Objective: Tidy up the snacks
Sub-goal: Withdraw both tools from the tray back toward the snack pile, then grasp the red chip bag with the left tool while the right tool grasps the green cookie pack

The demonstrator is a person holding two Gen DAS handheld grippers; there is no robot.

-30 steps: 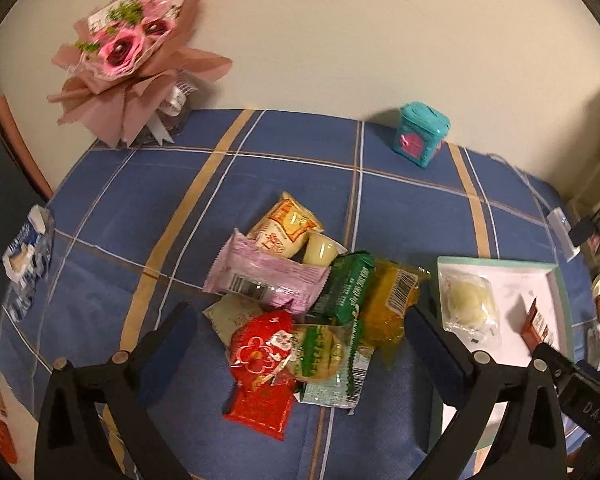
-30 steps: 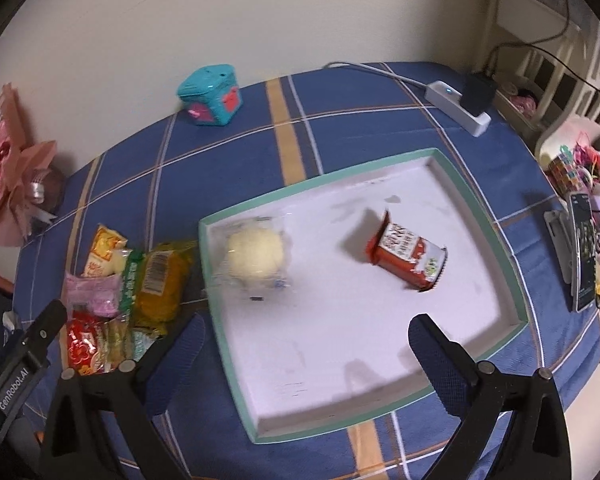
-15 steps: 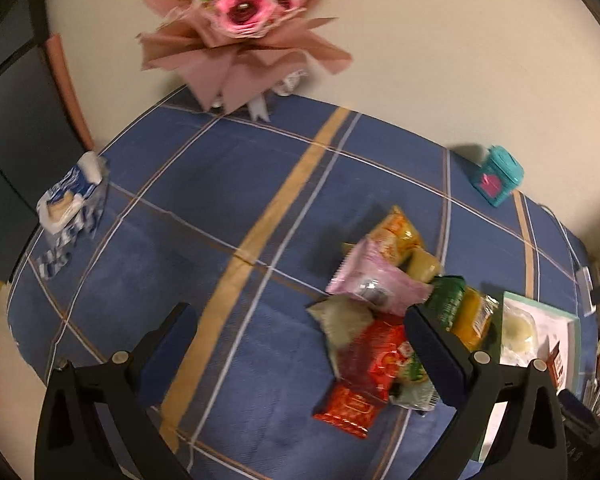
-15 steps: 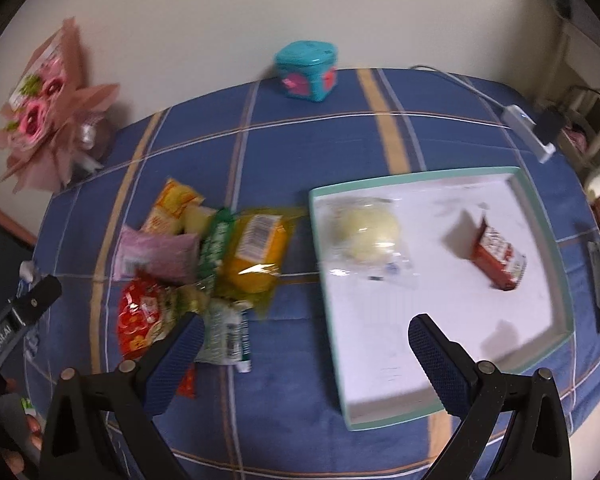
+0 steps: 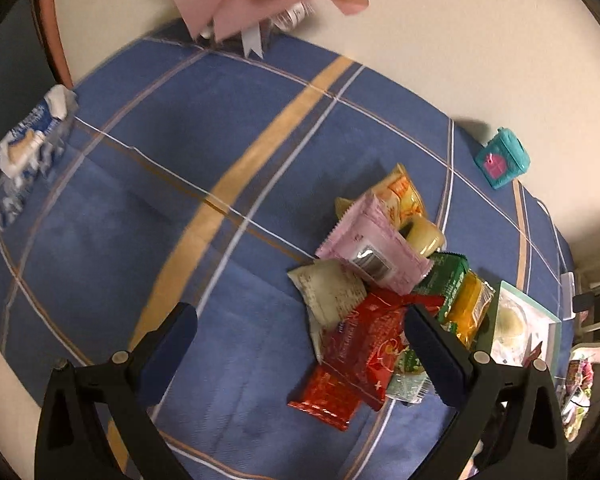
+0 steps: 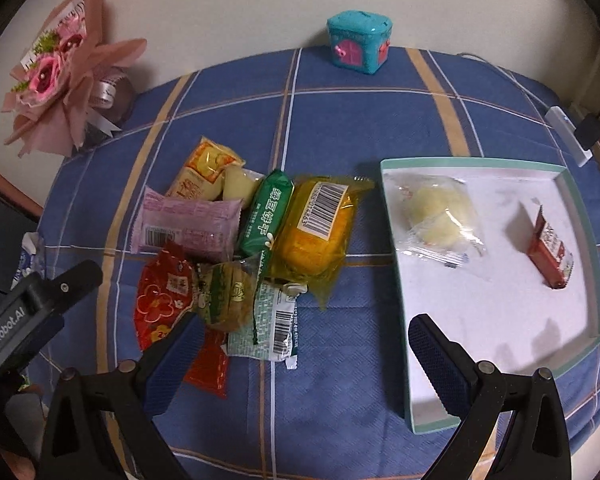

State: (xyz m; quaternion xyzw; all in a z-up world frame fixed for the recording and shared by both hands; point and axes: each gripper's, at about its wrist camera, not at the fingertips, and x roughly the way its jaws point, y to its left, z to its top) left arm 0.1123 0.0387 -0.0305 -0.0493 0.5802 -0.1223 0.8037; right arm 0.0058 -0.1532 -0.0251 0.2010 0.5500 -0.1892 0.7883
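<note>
Snack pile [image 6: 240,248] now nearer right tongs [image 6: 306,360]

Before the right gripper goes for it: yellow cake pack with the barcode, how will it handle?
The yellow cake pack is probably soft: loose clear film around a spongy block, so a hard pinch may squash it. The glossy film looks slippery. It overlaps the green pack, so dragging it could shift that neighbour. Likely light.

- Your left hand-held gripper [image 5: 300,338] hangs above the counter, jaws spread wide, gripping nothing.
- Your right hand-held gripper [image 6: 306,350] likewise gapes, empty.
</note>
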